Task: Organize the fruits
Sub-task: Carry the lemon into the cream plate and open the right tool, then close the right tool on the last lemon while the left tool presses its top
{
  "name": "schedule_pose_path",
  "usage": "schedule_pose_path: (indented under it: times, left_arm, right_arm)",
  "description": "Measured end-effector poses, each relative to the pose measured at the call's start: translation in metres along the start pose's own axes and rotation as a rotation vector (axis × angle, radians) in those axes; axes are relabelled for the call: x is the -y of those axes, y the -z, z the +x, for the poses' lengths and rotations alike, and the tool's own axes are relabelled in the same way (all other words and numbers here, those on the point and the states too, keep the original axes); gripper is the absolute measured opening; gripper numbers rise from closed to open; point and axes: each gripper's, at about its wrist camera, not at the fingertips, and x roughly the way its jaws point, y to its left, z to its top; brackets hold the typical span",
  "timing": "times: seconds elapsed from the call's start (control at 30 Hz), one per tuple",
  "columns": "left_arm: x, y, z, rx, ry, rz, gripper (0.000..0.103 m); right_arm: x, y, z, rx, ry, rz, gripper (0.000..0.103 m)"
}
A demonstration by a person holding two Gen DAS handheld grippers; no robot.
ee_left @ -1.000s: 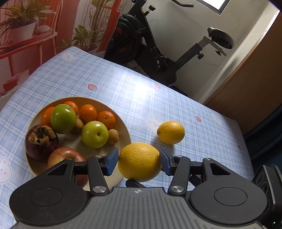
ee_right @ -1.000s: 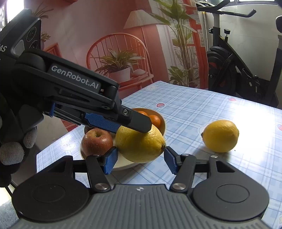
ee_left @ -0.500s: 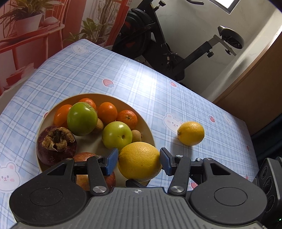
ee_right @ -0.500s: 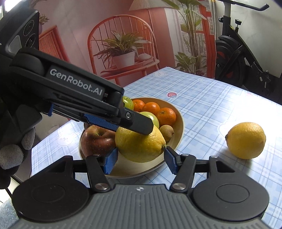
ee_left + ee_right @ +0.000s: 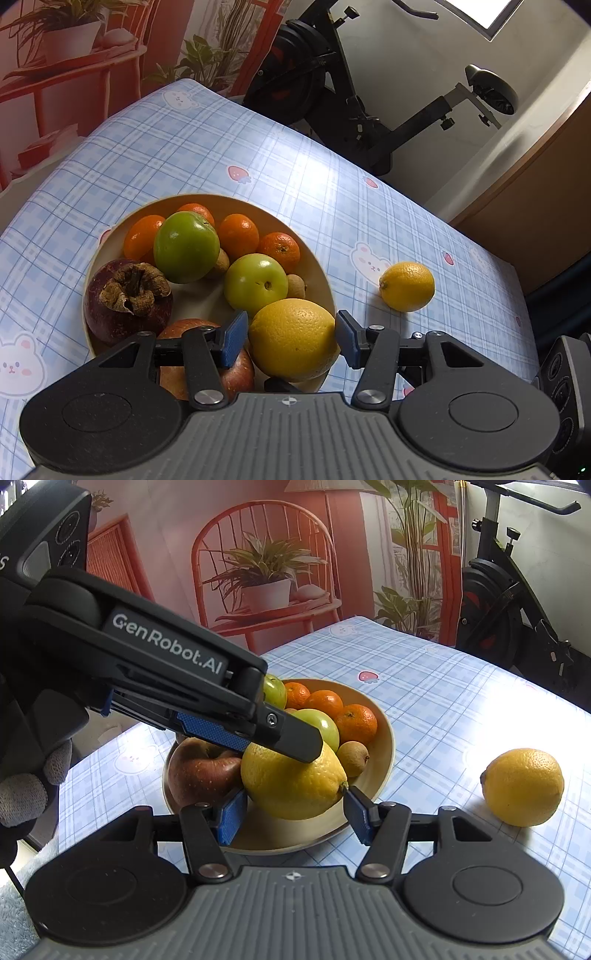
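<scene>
Over the near rim of the tan bowl [image 5: 236, 201], the large lemon [image 5: 291, 339] sits between the blue pads of both grippers at once. The left gripper [image 5: 291, 334] has a pad against each flank of the fruit, and its jaws are closing on it. From the right wrist view, one of its black fingers lies across the top of the lemon. The right gripper [image 5: 295, 810] takes the same lemon the other way — one pad tucked under its rounded end, the other at its pointed tip — and seems to be clamped on it too. Whether the lemon's underside already rests in the bowl or hangs just above it is hard to judge, since the grippers cover that spot.

The bowl holds two green apples [image 5: 186, 247], several tangerines [image 5: 238, 236] along the far side, a dark purple fruit [image 5: 110, 314] with a dried brown calyx, a red apple [image 5: 236, 376] just beside the gripped lemon, and small brown fruits [image 5: 295, 288] between the others. A second lemon [image 5: 408, 286] lies alone on the blue checked tablecloth [image 5: 184, 155], well apart from the bowl on the side toward the exercise bike [image 5: 332, 99]. A gloved hand [image 5: 22, 794] grasps the left gripper's handle.
</scene>
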Motion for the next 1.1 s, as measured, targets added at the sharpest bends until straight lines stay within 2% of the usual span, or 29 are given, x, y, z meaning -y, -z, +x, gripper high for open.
schedule_pose_path:
  times: [0.3, 0.43, 0.7, 0.97, 1.1]
  left_arm:
    - [0.006, -0.004, -0.003, 0.033, -0.016, 0.015, 0.051]
    - [0.013, -0.006, -0.006, 0.059, 0.000, 0.039, 0.051]
    - [0.039, -0.009, 0.000, 0.099, 0.024, 0.078, 0.051]
    - [0.081, -0.019, 0.014, 0.130, 0.050, 0.165, 0.051]
    - [0.099, -0.026, 0.027, 0.129, 0.065, 0.202, 0.051]
  right_arm:
    - [0.005, 0.005, -0.010, 0.025, 0.019, -0.018, 0.060]
    - [0.014, 0.012, -0.023, 0.075, 0.028, 0.000, 0.059]
    - [0.046, 0.023, -0.057, 0.206, 0.134, 0.039, 0.059]
    - [0.093, 0.034, -0.074, 0.276, 0.240, 0.146, 0.060]
    - [0.110, 0.036, -0.071, 0.271, 0.253, 0.162, 0.061]
